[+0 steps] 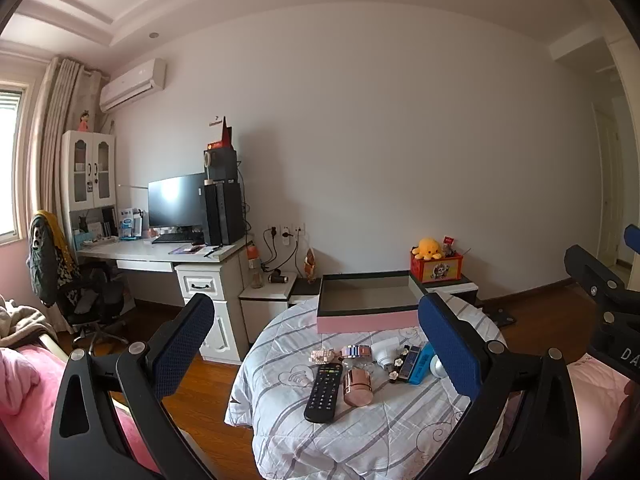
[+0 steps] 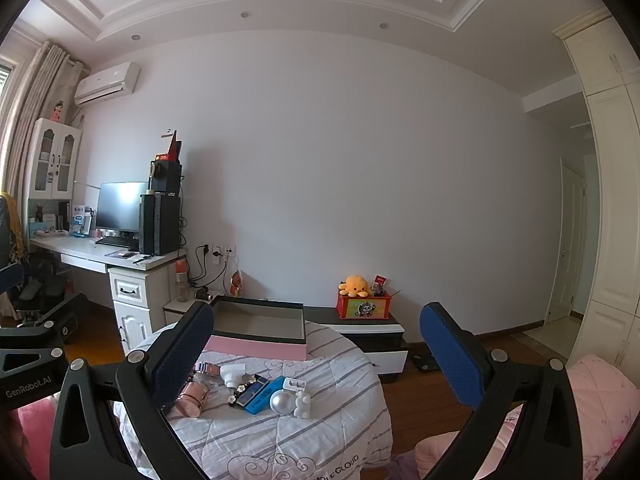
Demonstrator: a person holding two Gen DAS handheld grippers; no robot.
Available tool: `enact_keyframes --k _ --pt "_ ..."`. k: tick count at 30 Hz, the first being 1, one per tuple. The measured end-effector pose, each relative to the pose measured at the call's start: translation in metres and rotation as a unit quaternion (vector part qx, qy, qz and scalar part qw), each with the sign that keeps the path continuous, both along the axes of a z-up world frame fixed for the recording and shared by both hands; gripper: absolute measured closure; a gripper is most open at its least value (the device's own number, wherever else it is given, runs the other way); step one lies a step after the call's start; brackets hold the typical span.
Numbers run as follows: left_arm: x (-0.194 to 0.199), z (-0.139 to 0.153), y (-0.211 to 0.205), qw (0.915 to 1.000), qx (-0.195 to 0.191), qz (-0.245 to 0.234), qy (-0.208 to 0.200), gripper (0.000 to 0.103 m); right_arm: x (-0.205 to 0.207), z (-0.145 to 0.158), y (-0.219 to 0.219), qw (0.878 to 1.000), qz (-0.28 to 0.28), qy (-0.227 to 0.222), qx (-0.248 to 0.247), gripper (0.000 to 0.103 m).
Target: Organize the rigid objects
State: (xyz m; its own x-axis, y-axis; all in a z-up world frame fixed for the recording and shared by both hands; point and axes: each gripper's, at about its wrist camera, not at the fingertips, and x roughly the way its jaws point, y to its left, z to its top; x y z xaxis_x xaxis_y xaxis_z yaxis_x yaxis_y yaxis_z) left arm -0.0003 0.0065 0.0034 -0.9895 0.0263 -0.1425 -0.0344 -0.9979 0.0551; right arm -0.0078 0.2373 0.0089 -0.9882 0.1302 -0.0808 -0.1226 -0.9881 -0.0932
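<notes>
Bedroom, white wall, wood floor; work surface is a round table [image 1: 360,440] under a grey-striped quilted cover.

Nearest: left gripper [image 1: 316,344] and right gripper [image 2: 316,352], both held about level short of the table, blue-padded jaws spread wide, nothing between them.

On the cover, front row: black remote control [image 1: 325,392] lying flat; rose-gold cylindrical tin [image 1: 357,387] on its side just beside it.

Next row, closely bunched: pink hair claw [image 1: 323,355], striped metal band [image 1: 355,351], white plug adapter [image 1: 385,353], dark slim case [image 1: 408,362] touching a blue box [image 1: 423,364], and at the right end a small white astronaut figure with a silver globe [image 2: 289,401].

Far edge of the table: open pink-sided box [image 1: 366,322], dark rim, interior apparently bare — the likely receptacle.

Step, as judged: start of sorting; no item lifted yet. The next move calls for picking one piece and carrying it over the row into the box. The remote stands free and is easiest; the tin may roll; the bunched pieces leave little room for a jaw.

Beyond: low black-and-white cabinet [image 2: 372,330] with a red toy box and orange plush octopus [image 2: 356,285]; desk [image 1: 160,254] with monitor and computer tower; pink bedding at both sides.
</notes>
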Motion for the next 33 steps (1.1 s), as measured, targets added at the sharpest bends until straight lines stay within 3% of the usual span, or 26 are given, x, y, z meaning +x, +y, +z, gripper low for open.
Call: enact_keyframes --k 9,27,33 --pt "0.007 0.006 -0.001 0.9999 -0.001 0.001 0.011 0.000 0.003 0.000 0.001 1.000 0.001 0.010 -0.003 0.000" --pt "0.030 0.017 -0.015 0.9962 0.022 0.006 0.084 0.000 0.015 0.011 -0.007 0.999 0.020 0.045 -0.003 0.000" --pt "0.026 0.013 -0.012 0.9970 0.011 0.009 0.076 0.000 0.014 0.010 -0.010 0.999 0.019 0.041 -0.001 0.000"
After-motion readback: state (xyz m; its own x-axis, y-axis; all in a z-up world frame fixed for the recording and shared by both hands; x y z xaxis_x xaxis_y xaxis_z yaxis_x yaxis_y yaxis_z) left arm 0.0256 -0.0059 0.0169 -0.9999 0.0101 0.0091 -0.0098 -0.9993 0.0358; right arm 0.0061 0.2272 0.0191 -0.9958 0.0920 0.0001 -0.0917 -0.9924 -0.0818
